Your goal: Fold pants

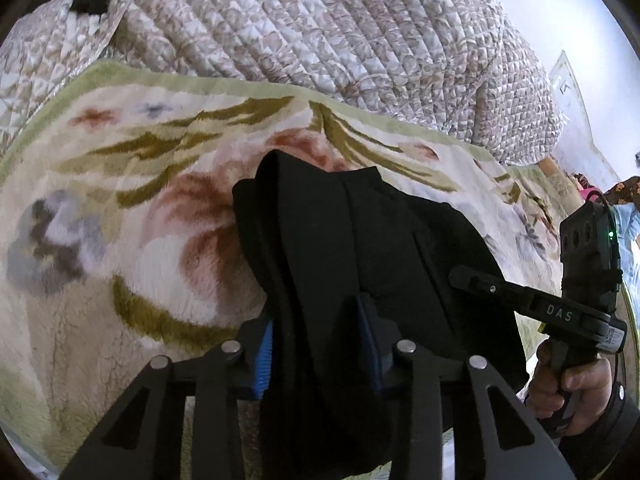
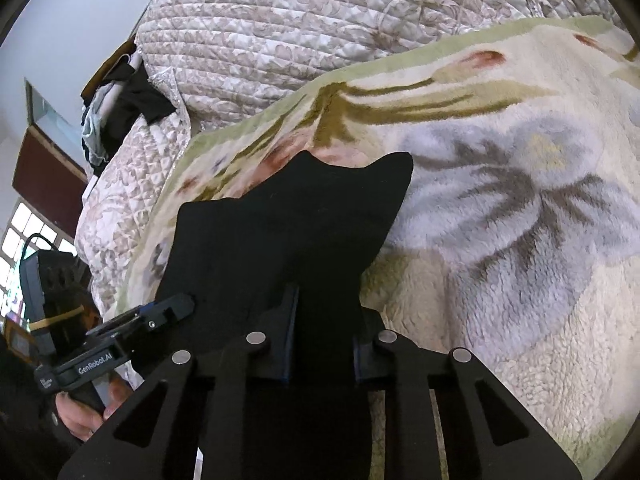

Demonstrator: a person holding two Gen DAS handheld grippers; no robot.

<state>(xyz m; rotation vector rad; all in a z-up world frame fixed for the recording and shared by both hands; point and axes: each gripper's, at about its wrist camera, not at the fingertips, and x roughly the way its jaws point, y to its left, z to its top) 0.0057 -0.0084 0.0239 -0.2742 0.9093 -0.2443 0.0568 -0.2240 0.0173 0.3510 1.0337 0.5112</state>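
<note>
Black pants [image 1: 340,232] lie bunched on a floral fleece blanket [image 1: 120,208], with a thick fold rising between the blue pads of my left gripper [image 1: 318,320], which is shut on the cloth. In the right wrist view the pants [image 2: 280,220] spread out ahead with two pointed corners at the far edge. My right gripper [image 2: 326,312] is shut on a narrower fold of them. Each gripper shows in the other's view: the right gripper [image 1: 460,272] touches the pants' right side, and the left gripper [image 2: 180,304] rests at their left edge.
A quilted beige bedspread [image 1: 320,20] is heaped behind the blanket [image 2: 520,200]. Dark clothes [image 2: 128,104] hang over its far end. A person's hand [image 1: 568,384] holds the right gripper's handle; another hand [image 2: 84,412] holds the left one. A wall and a window stand at the left.
</note>
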